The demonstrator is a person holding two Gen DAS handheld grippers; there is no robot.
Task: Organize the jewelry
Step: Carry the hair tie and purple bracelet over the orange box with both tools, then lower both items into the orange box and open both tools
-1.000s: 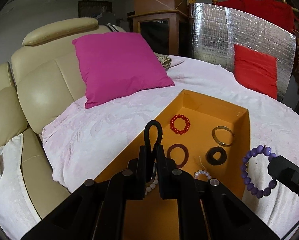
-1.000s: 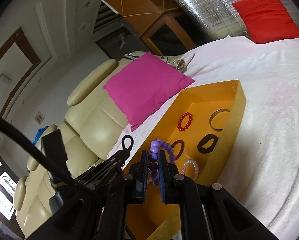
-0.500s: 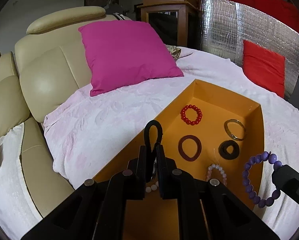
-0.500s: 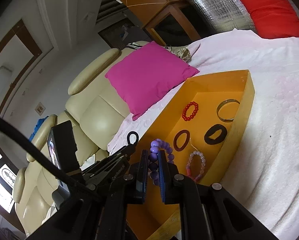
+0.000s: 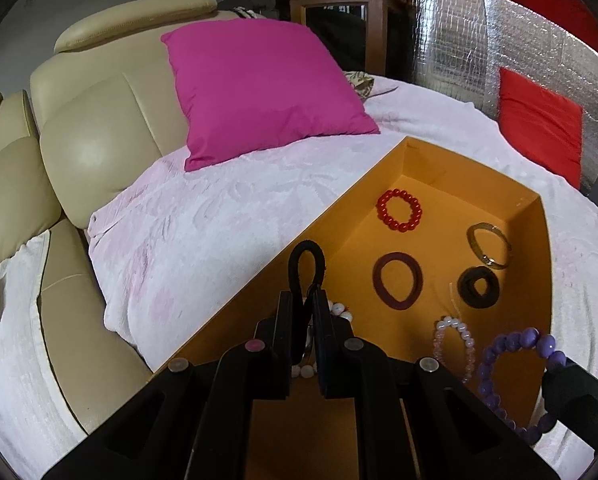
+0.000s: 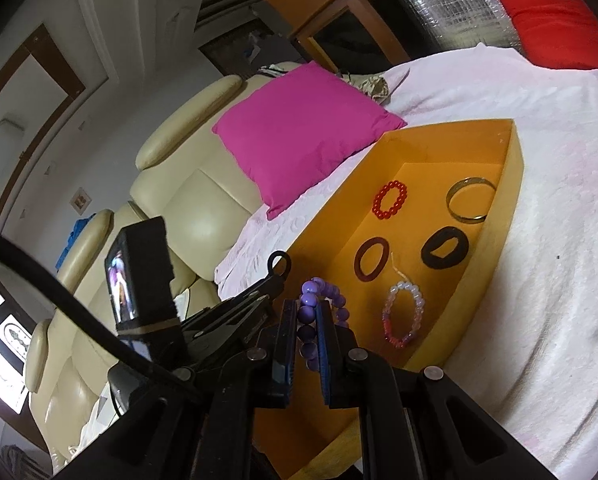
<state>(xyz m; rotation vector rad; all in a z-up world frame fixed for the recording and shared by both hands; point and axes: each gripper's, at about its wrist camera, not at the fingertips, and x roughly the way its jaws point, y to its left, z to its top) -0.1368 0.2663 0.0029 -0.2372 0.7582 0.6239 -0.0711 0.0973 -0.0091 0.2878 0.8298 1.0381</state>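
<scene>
Left gripper (image 5: pixel 303 300) clamped on a black hair tie (image 5: pixel 307 264), loop sticking out above the orange tray (image 5: pixel 539 216) left wall; white beads (image 5: pixel 339 309) mostly hidden behind its fingers. Right gripper (image 6: pixel 307 312) clamped on purple bead bracelet (image 6: pixel 317 304) over tray's near end; lower beads hidden between the pads.

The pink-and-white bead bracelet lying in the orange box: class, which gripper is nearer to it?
Right. The right gripper, shut on the purple bead bracelet, hangs just beside the pink-and-white bead bracelet. The left gripper, shut on a black hair tie, sits farther off near the orange box wall.
</scene>
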